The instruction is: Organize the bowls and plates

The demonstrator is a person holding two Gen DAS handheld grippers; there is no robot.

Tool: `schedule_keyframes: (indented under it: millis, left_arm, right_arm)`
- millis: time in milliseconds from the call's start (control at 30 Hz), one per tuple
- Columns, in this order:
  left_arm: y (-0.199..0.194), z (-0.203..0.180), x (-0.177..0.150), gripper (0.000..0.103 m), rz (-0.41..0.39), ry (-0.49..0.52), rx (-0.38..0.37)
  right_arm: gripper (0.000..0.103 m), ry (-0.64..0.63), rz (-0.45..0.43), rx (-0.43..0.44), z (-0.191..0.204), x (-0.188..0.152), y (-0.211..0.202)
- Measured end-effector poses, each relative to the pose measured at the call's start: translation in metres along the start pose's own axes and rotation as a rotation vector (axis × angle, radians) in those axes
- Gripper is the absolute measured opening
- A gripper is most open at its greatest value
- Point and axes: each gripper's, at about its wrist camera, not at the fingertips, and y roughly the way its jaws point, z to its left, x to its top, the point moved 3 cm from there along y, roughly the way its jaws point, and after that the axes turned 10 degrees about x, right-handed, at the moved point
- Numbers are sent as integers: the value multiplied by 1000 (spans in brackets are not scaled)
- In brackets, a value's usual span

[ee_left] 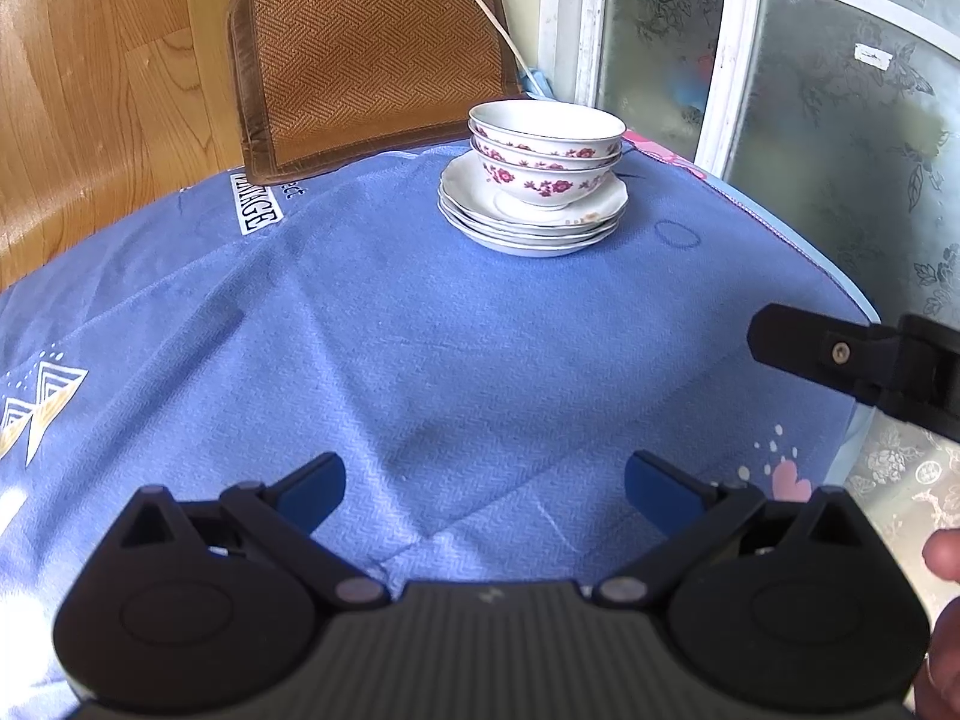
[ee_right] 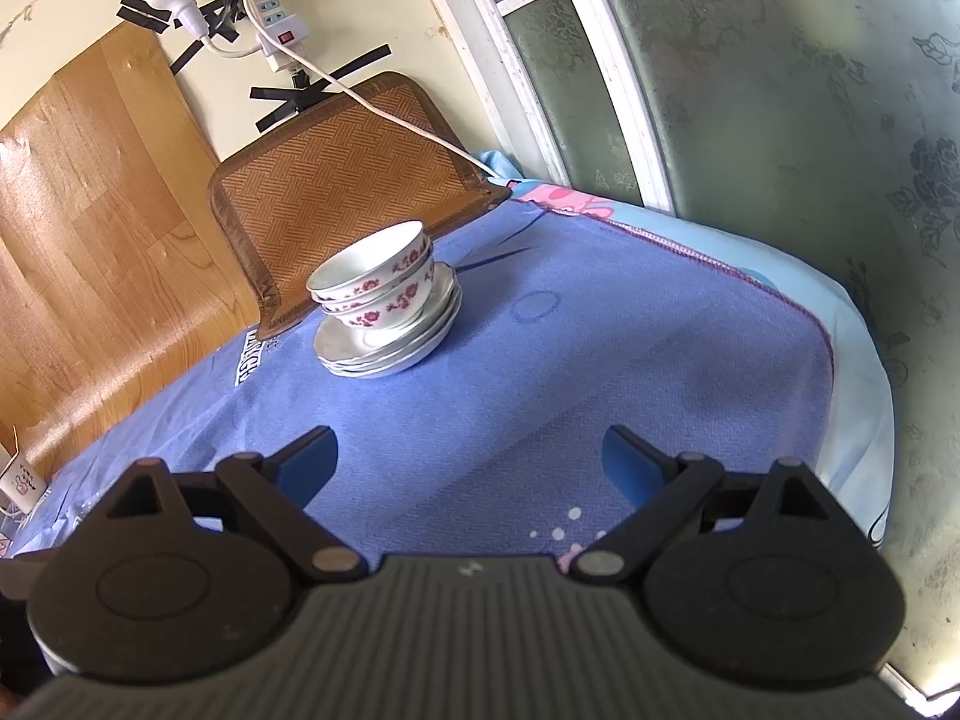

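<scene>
Three white bowls with red flowers point(ee_left: 545, 150) are nested on a stack of several white plates point(ee_left: 531, 222) at the far side of the blue-covered table point(ee_left: 420, 348). The same stack of bowls point(ee_right: 375, 282) and plates point(ee_right: 390, 336) shows in the right wrist view. My left gripper point(ee_left: 485, 489) is open and empty, well short of the stack. My right gripper point(ee_right: 468, 459) is open and empty, also well back from the stack. Part of the right gripper point(ee_left: 864, 360) shows at the right edge of the left wrist view.
A brown woven cushion point(ee_left: 366, 54) leans on the wall behind the table. A white cable point(ee_right: 384, 108) runs from a taped power strip point(ee_right: 276, 18) down to the table's back corner. A frosted glass window point(ee_left: 840, 90) bounds the right side.
</scene>
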Motion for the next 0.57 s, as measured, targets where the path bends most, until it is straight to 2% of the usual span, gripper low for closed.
schedule_keyframes:
  millis: [367,567]
  left_arm:
    - [0,1,0,103,-2,-6,-1]
    - [-6,6,2,103,-37,-21,-9]
  right_arm:
    - [97,-1,-4,-4,0,-1,0]
    - [97,-45,-52,-40,4,0,-7]
